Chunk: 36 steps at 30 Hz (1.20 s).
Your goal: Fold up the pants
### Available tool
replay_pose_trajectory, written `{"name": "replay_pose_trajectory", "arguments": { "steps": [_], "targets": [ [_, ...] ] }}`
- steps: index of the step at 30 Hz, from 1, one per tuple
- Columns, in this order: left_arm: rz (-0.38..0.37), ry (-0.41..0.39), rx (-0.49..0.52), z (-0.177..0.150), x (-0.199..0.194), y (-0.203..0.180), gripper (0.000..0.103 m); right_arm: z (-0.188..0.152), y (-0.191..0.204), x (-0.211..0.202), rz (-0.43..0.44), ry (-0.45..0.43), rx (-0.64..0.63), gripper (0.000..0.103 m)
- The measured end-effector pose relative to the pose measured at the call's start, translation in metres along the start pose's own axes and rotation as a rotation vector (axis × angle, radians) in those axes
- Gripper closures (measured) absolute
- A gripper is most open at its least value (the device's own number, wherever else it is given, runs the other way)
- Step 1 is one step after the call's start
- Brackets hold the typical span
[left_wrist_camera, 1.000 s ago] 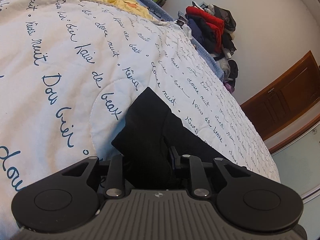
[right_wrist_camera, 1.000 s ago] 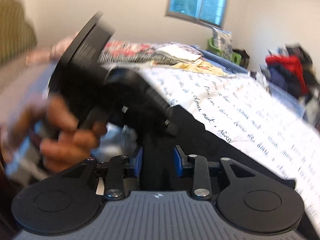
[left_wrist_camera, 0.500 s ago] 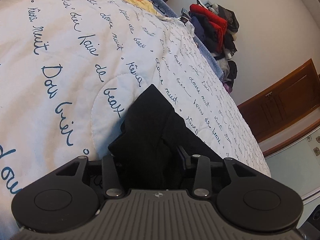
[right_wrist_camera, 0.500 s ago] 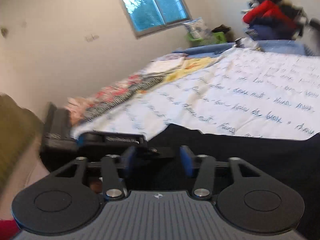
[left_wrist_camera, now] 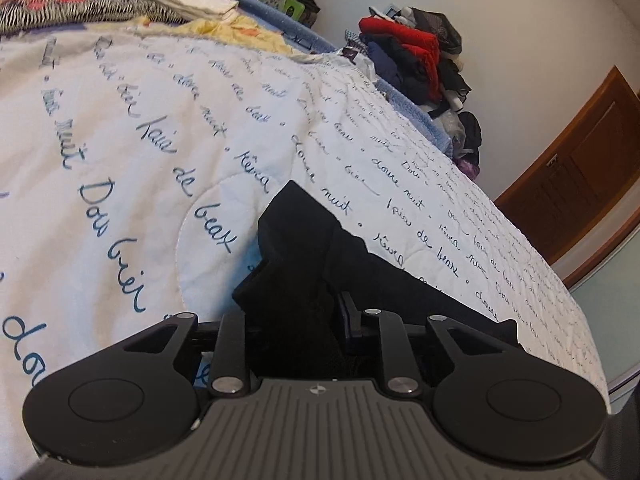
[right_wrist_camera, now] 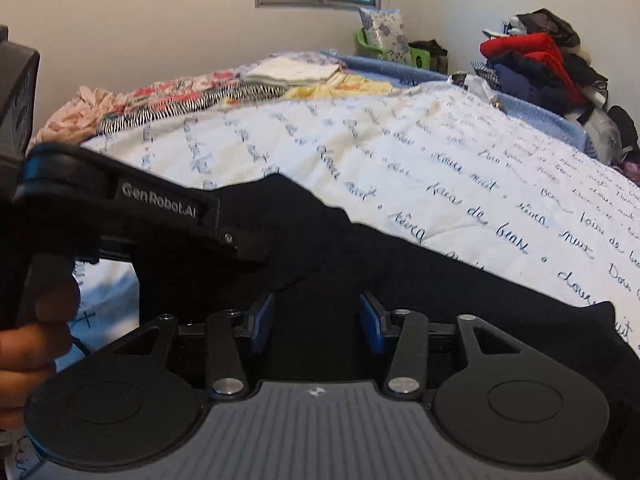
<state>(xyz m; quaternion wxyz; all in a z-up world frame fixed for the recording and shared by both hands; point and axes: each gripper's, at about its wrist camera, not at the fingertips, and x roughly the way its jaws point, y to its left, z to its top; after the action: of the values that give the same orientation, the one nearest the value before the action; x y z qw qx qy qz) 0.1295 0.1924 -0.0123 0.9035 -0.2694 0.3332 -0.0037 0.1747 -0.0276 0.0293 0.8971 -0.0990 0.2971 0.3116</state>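
Black pants [left_wrist_camera: 304, 248] lie on a white quilt with blue script [left_wrist_camera: 120, 128]. In the left wrist view my left gripper [left_wrist_camera: 294, 320] is closed on a bunched fold of the pants; black cloth fills the gap between its fingers. In the right wrist view the pants [right_wrist_camera: 420, 280] stretch across the quilt [right_wrist_camera: 400, 152] toward the right. My right gripper [right_wrist_camera: 316, 322] has black cloth between its blue pads [right_wrist_camera: 370, 324]. The left gripper's body [right_wrist_camera: 120, 216], held by a hand, shows at the left of the right wrist view.
Folded fabrics [right_wrist_camera: 224, 88] and a floral pillow [right_wrist_camera: 384, 32] sit at the bed's far end. A heap of red and dark clothes [right_wrist_camera: 536, 68] stands at the far right, also in the left wrist view [left_wrist_camera: 412, 56]. A wooden door [left_wrist_camera: 580, 184] is beyond the bed's right edge.
The right gripper swung round and settled low over the pants, facing the window. The left gripper kept its hold on the cloth and tilted up a little.
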Motion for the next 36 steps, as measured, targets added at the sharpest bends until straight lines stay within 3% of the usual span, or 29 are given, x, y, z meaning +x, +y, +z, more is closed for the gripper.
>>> {"name": "replay_pose_trajectory", "arguments": {
  "steps": [3, 9, 13, 19, 36],
  "targets": [
    [0.021, -0.019, 0.045, -0.001, -0.004, -0.011, 0.077, 0.003, -0.004, -0.009, 0.024, -0.036, 0.039, 0.057],
    [0.093, -0.044, 0.124, -0.009, -0.008, -0.032, 0.08, -0.001, -0.001, 0.008, 0.057, 0.01, 0.057, 0.057],
    [0.097, -0.076, 0.167, -0.009, -0.019, -0.048, 0.08, 0.002, -0.008, -0.009, 0.123, -0.046, 0.124, 0.057],
    [0.104, -0.109, 0.212, -0.013, -0.031, -0.072, 0.08, 0.003, -0.014, -0.023, 0.119, -0.07, 0.151, 0.056],
    [-0.005, -0.154, 0.33, -0.032, -0.057, -0.137, 0.08, -0.008, -0.034, -0.091, 0.114, -0.207, 0.285, 0.056]
  ]
}}
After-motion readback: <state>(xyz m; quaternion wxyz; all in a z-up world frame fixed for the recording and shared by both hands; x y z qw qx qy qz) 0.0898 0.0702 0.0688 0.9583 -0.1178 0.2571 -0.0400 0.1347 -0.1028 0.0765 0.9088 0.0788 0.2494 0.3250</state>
